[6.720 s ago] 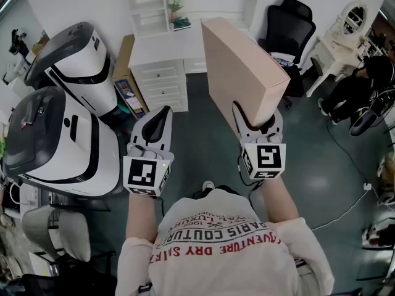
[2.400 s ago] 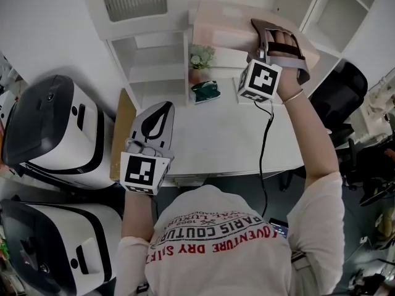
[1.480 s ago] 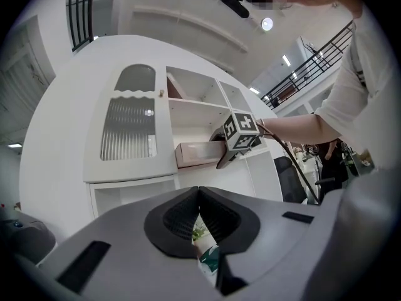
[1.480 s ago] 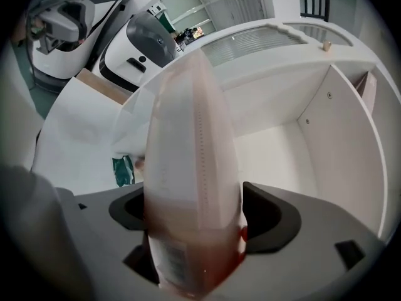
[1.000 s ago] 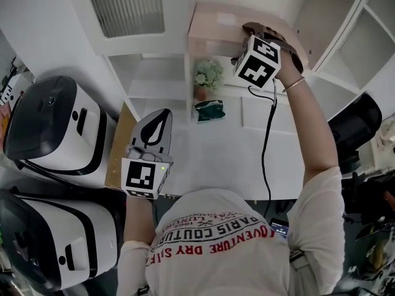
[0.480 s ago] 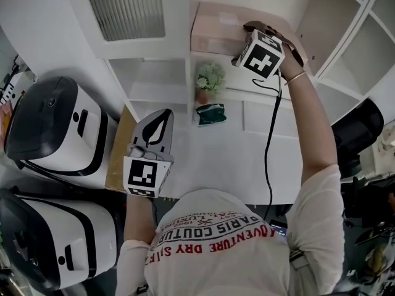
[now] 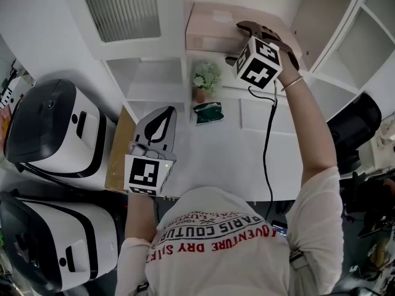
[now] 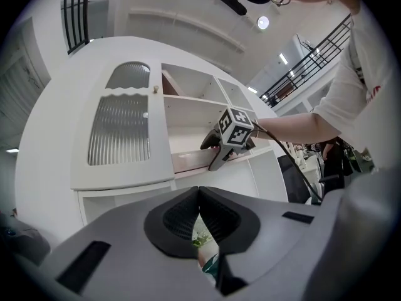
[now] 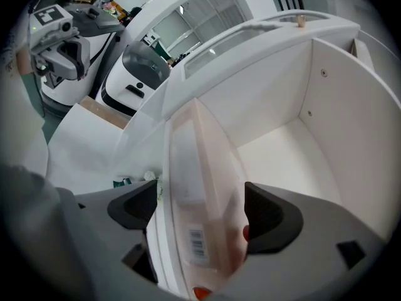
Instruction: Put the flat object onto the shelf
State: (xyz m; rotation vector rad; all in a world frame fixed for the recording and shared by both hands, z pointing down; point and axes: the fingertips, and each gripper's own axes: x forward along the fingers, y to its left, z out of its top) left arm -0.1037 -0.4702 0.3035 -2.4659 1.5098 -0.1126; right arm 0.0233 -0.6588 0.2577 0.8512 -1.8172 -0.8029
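Straddling the flat box (image 7: 210, 26) on the shelf (image 9: 294, 149) with right gripper (image 9: 199, 207) fingers parted; holding left gripper (image 8: 199, 194) fingers closed, empty, well below the shelf

**Head view:** bright, even room light. The white shelf (image 7: 155, 58) and worktop (image 7: 216, 159) verge on glare, shadows are soft, and straight lines bow toward the borders (wide-angle lens).

**Left gripper view:** round fisheye field with black corners. A ceiling lamp (image 8: 263, 22) blooms white. The left gripper (image 8: 199, 196), close to the lens, is shaded and soft.

**Right gripper view:** same dark rim. The box (image 9: 200, 168) is blurred and pale, and the right gripper (image 9: 200, 212) is dark and out of focus.
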